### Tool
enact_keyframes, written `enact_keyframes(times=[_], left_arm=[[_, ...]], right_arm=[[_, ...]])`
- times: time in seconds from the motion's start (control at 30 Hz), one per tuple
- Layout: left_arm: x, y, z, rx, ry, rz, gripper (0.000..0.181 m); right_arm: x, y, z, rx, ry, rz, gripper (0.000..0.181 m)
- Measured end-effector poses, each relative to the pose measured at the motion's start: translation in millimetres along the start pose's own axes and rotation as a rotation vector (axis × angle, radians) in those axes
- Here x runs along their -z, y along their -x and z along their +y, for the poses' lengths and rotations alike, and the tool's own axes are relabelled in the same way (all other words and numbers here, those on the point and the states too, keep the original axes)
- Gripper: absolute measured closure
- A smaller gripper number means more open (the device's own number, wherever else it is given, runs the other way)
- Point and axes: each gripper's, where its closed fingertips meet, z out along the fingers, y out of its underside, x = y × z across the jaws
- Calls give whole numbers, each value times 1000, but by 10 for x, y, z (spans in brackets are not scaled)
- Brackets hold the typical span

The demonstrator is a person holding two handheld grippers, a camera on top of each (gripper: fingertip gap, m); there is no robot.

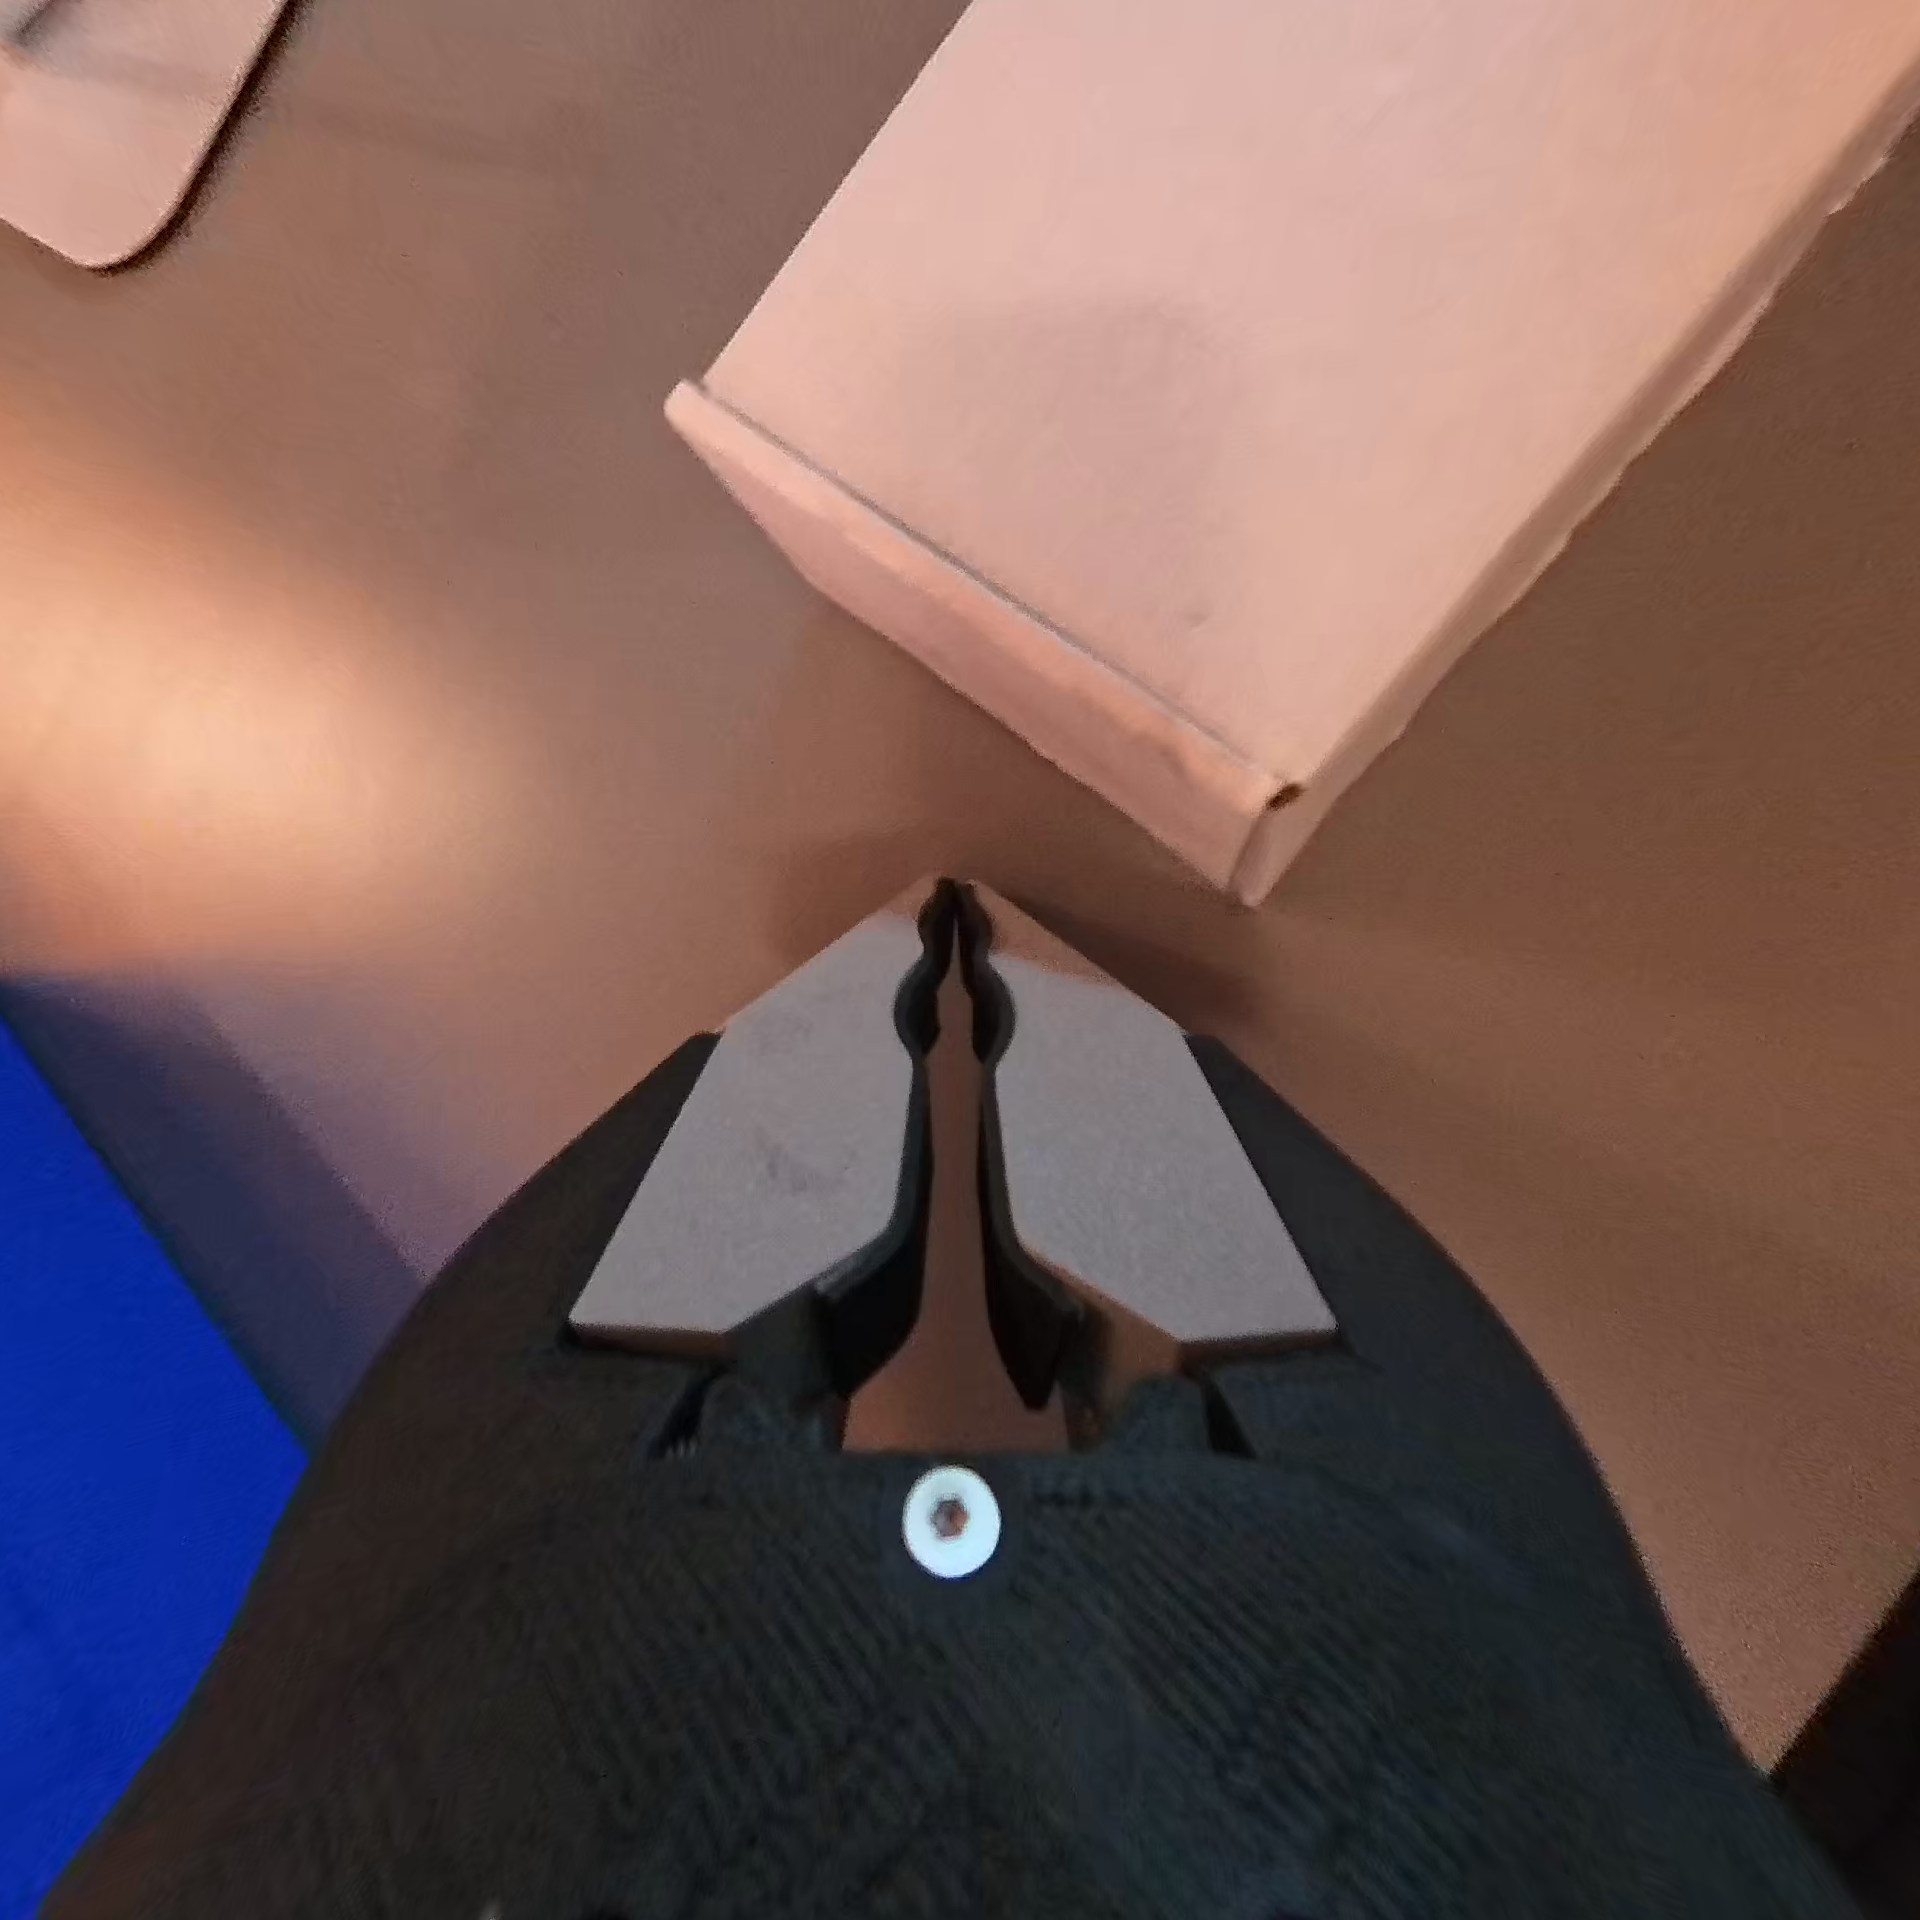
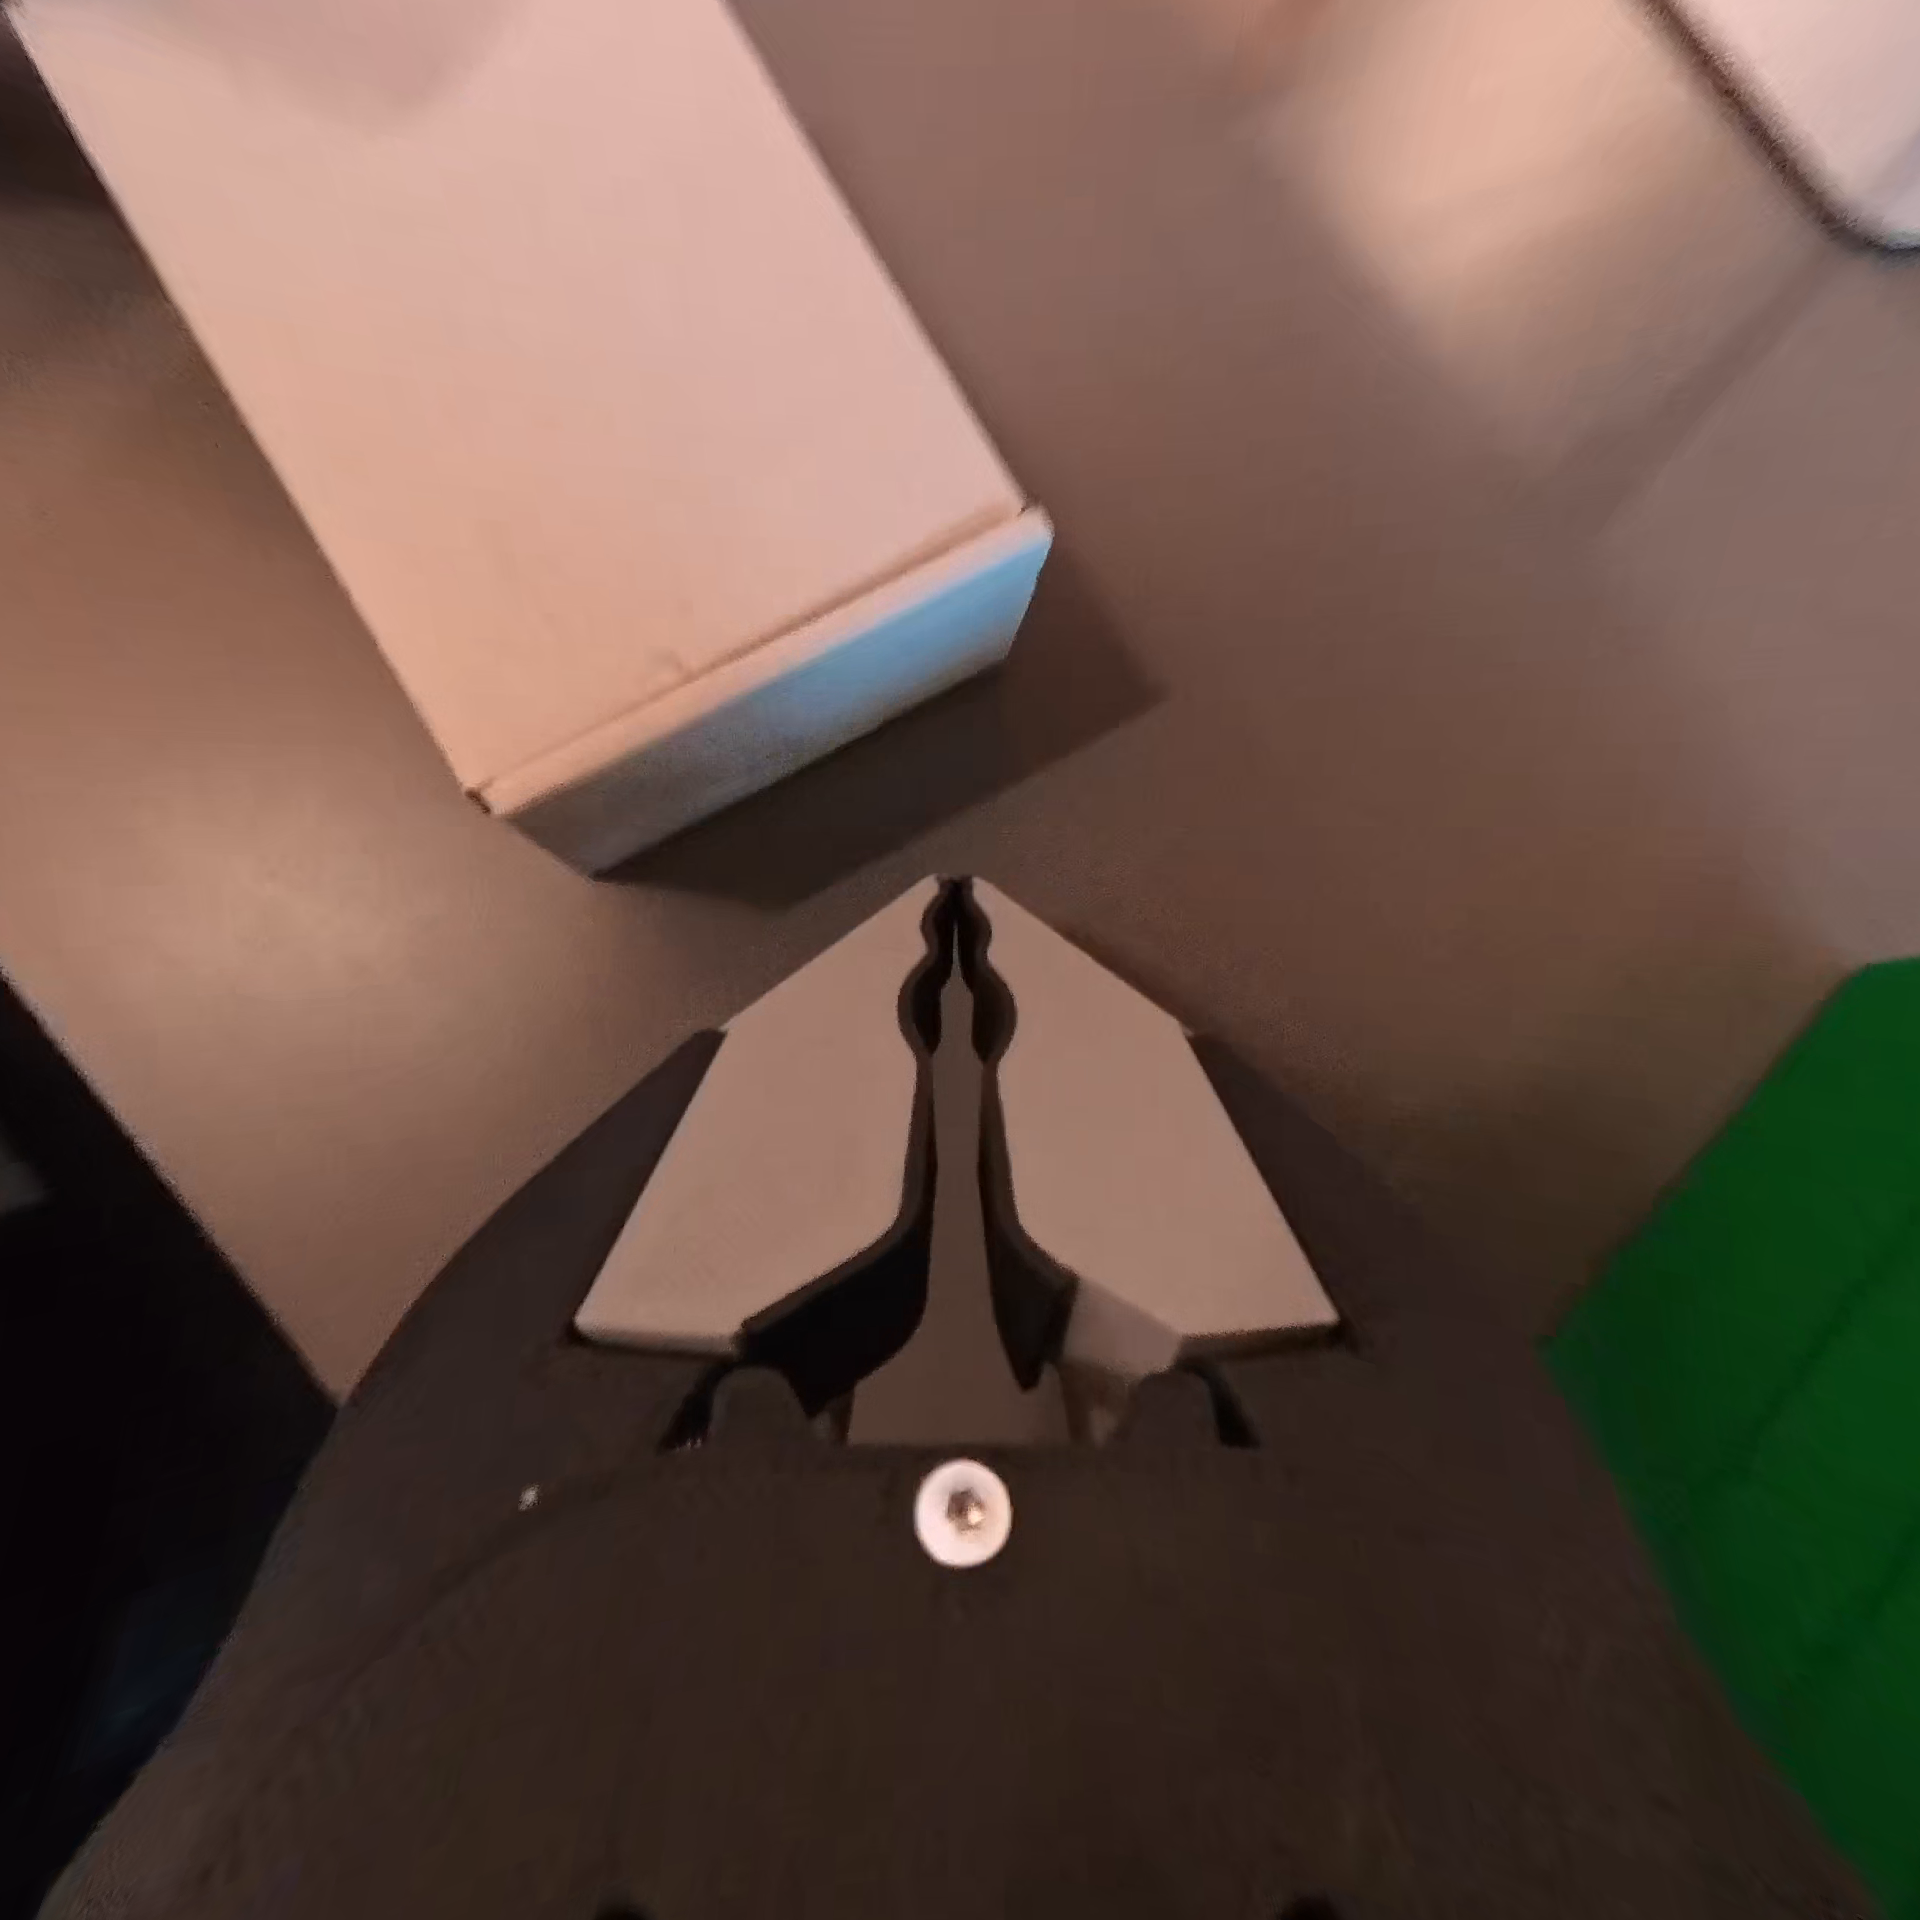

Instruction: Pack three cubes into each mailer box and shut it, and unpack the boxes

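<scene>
A closed pale mailer box [image 1: 1299, 416] lies on the brown table, up and to the right of my left gripper [image 1: 954, 894]. That gripper is shut and empty, with its tips just short of the box's near side. In the right wrist view a closed mailer box [image 2: 540, 416] lies up and to the left of my right gripper [image 2: 956, 894], which is also shut and empty, just off the box's near corner. I cannot tell whether both views show the same box. No cubes are in view.
A second pale box or flap [image 1: 114, 114] sits at the far left in the left wrist view, and a blue area [image 1: 114, 1455] lies past the table edge. In the right wrist view a green area [image 2: 1787, 1403] is at the right and a pale object [image 2: 1839, 104] at the top right. The grippers' ends are close to 25 cm from one another.
</scene>
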Motion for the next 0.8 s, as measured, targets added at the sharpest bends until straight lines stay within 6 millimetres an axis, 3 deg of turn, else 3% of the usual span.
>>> enact_keyframes(times=[0.13, 0.3, 0.5, 0.67, 0.8], left_arm=[[0, -147, -59, -31, -12, 51, 181], [27, -320, -130, -114, -23, 85, 181], [140, -380, -163, -143, -45, 114, 181], [391, -366, -324, -130, -128, 110, 181], [579, -397, -458, -103, -199, 127, 181]], right_arm=[[-61, 265, 121, 38, 81, -122, 181], [-85, 613, -33, 86, 35, -258, 181], [1, 628, -72, 108, 12, -254, 181], [219, 624, -221, 104, -82, -261, 181], [320, 508, -333, 86, -146, -192, 181]])
